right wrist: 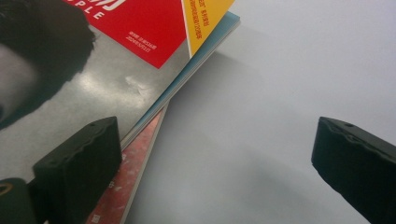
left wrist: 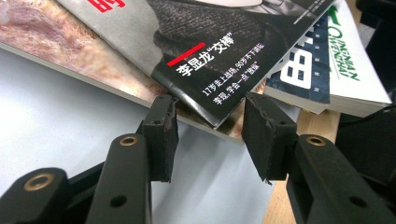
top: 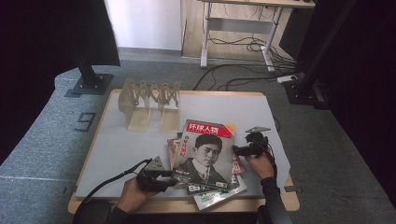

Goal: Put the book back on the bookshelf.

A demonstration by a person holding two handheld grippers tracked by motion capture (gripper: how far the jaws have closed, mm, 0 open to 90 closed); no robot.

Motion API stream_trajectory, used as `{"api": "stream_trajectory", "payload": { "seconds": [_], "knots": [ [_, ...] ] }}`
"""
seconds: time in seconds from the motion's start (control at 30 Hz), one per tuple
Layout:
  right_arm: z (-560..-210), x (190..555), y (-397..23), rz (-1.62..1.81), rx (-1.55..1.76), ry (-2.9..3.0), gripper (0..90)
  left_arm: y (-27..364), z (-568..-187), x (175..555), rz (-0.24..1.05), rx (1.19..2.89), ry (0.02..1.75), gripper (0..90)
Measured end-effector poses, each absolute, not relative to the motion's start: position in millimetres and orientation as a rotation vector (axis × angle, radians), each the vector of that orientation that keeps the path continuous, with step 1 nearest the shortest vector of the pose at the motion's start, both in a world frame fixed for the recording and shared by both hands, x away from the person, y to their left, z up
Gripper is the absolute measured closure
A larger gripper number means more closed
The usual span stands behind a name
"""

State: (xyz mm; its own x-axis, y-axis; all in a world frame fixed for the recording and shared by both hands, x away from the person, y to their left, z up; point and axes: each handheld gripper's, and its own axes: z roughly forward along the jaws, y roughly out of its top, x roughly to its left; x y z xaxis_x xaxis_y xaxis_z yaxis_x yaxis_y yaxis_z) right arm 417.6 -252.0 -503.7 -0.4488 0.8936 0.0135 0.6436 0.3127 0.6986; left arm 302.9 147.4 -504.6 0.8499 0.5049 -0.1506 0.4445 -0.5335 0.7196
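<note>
A loose pile of magazines lies at the front middle of the table. The top magazine (top: 205,149) has a red title band and a portrait of a person in a suit. My left gripper (top: 166,179) sits low at its near-left corner. In the left gripper view that black corner (left wrist: 210,70) pokes between the tips of my left gripper (left wrist: 208,100), whose jaws stand apart. My right gripper (top: 239,150) is at the pile's right edge. In the right gripper view my right gripper (right wrist: 215,128) is wide open, one jaw over the top magazine (right wrist: 116,70), the other over bare mat.
Under the top one lie a reddish magazine (top: 173,149), a dark blue one (left wrist: 303,70) and a green-and-white one (top: 219,195) that reaches past the mat towards the table's wooden front edge (top: 289,200). A folding wooden rack (top: 149,100) stands at the back left.
</note>
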Motion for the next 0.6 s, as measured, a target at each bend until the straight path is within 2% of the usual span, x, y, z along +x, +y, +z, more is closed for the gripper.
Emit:
{"api": "stream_trajectory", "payload": {
  "seconds": [0.2,0.37,0.47,0.6],
  "knots": [
    [-499.0,413.7,-254.5,0.943,1.375,2.212,2.9,163.0,-495.8,306.8,0.179,2.165,0.726,35.9],
    [-493.0,412.5,-253.0,0.974,1.358,2.217,2.4,178.5,-502.9,316.3,0.207,2.158,0.820,21.9],
    [-490.1,413.6,-249.7,0.983,1.351,2.225,0.3,182.1,-510.8,322.0,0.212,2.185,0.866,15.0],
    [-490.4,416.7,-243.8,0.988,1.337,2.245,0.0,180.9,-521.3,326.9,0.237,2.232,0.903,10.4]
  ]
}}
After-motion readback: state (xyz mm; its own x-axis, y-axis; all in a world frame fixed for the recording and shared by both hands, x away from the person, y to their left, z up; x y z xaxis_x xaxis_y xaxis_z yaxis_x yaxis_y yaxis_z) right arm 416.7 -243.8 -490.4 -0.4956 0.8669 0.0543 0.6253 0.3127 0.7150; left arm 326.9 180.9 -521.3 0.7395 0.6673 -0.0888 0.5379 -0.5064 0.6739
